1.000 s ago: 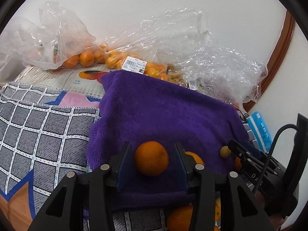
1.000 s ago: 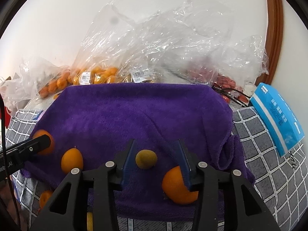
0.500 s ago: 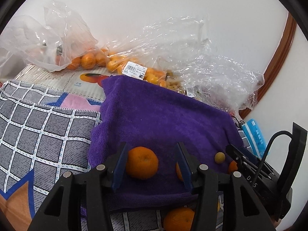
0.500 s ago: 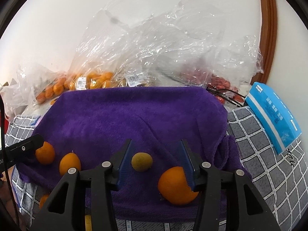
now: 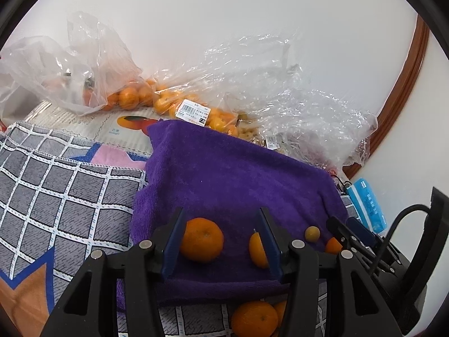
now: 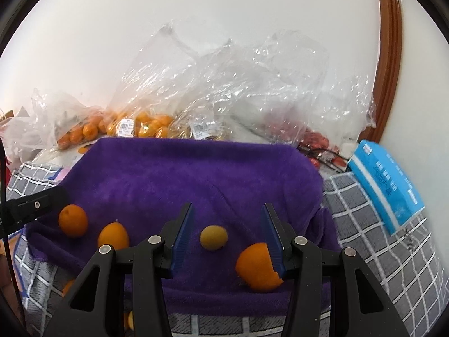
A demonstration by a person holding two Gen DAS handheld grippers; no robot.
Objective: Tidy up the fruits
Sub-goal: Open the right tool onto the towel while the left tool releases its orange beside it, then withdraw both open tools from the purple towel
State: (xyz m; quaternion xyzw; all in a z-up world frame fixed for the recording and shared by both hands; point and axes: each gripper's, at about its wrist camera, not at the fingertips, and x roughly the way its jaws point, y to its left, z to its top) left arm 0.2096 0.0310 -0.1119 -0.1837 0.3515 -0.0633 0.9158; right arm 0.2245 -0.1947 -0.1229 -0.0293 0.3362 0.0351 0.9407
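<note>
Both tools are down at the near edge of the purple towel (image 5: pixel 224 174), and fruit is lined up along that edge. The left tool (image 5: pixel 220 241) is spread wide, gripping nothing; a round orange (image 5: pixel 201 239) lies on the towel just inside its left finger, close to the blue pad, though contact is hard to judge. A second orange (image 5: pixel 256 248) peeks out from behind its right finger. Over to the right tool (image 6: pixel 224 237), also released: a small yellow-green fruit (image 6: pixel 213 237) lies in the gap, clear of both pads, with a bigger orange (image 6: pixel 258 266) partly behind the right finger. More oranges lie off the towel's near edge on the checked cloth (image 5: pixel 56 196), and bagged fruit (image 5: pixel 134 98) is piled at the far edge against the wall.

Looks like the laying-out step, fruit being placed one by one in a row. Next move, I'd say: back each tool straight off without nudging the fruit, then go for the loose oranges below the towel's edge
</note>
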